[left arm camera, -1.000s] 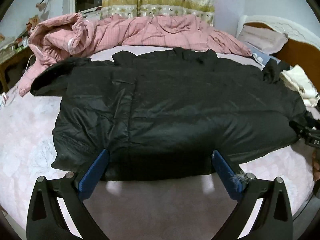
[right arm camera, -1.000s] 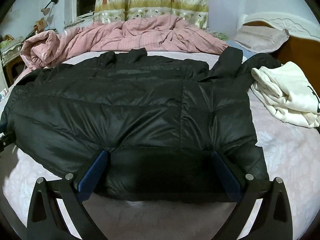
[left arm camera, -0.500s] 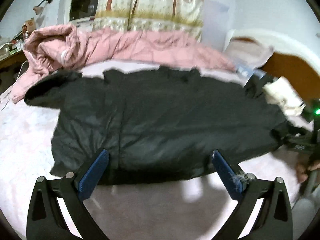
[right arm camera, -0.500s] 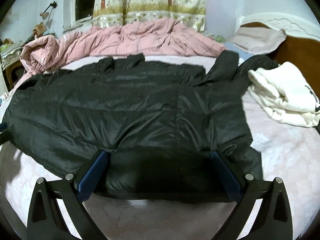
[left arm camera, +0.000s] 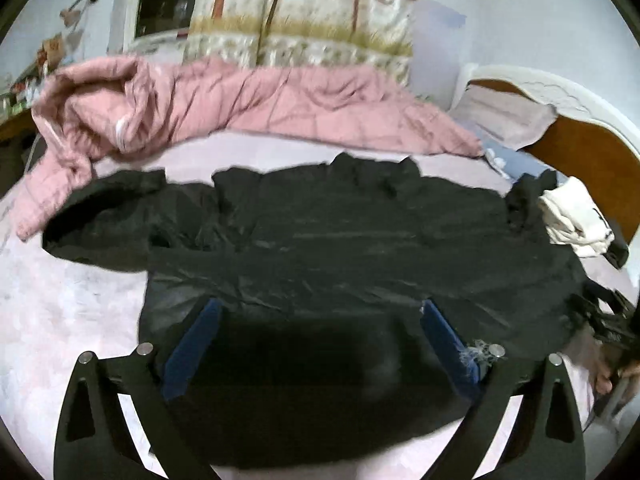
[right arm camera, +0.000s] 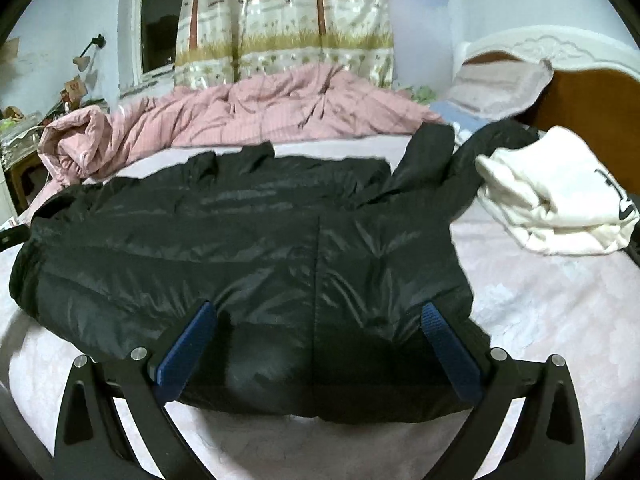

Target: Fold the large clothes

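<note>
A large black puffer jacket (left arm camera: 340,256) lies spread across the bed; it also shows in the right wrist view (right arm camera: 248,240). My left gripper (left arm camera: 318,312) is open, its blue pads either side of the jacket's near edge. My right gripper (right arm camera: 316,316) is open too, straddling the near edge at the jacket's other end. The jacket's near edge lies between each pair of fingers, not pinched. One sleeve (right arm camera: 424,156) sticks up towards the headboard. The right gripper and a hand show at the right edge of the left wrist view (left arm camera: 608,320).
A crumpled pink quilt (left arm camera: 240,100) lies along the far side of the bed. A folded white garment (right arm camera: 560,200) sits near the wooden headboard (right arm camera: 592,96). A pillow (right arm camera: 500,80) leans there. The pale pink sheet (right arm camera: 540,312) surrounds the jacket.
The left gripper has moved forward over the jacket's near edge, which now lies deeper between its fingers. The right gripper has crept forward slightly. Both stay open.
</note>
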Action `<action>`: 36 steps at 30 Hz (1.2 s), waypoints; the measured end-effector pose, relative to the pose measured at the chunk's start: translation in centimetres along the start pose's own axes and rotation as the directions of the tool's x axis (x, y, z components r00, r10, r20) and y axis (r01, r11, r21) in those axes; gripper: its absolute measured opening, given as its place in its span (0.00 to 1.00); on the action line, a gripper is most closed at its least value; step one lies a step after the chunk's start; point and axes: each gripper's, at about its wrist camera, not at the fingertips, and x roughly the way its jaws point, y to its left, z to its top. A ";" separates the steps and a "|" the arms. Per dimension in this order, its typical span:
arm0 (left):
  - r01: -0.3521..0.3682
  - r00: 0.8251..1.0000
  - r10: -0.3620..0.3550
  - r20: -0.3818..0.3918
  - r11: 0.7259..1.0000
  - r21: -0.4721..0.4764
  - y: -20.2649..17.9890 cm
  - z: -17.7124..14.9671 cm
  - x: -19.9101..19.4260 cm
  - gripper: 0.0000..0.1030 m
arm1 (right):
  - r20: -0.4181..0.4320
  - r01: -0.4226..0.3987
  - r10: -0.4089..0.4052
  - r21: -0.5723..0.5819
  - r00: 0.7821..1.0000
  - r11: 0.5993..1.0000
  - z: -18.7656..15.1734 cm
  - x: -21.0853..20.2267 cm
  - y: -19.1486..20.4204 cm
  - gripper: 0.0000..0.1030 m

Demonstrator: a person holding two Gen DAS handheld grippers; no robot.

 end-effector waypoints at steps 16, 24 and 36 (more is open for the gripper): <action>0.017 0.998 -0.011 0.064 0.996 -0.085 2.3 -0.5 -0.2 0.88 | 0.139 0.115 -0.096 -0.134 0.986 0.984 -0.4 -2.2 2.4 1.00; -0.158 0.970 0.177 0.169 0.980 -0.119 6.9 6.1 -2.6 0.88 | 0.110 0.090 -0.081 -0.079 0.991 0.993 2.8 -2.8 3.2 1.00; -0.115 0.983 0.163 0.080 0.900 -0.421 24.5 9.9 6.0 0.80 | 0.180 -0.092 0.110 -0.107 0.977 0.990 9.3 2.8 11.4 1.00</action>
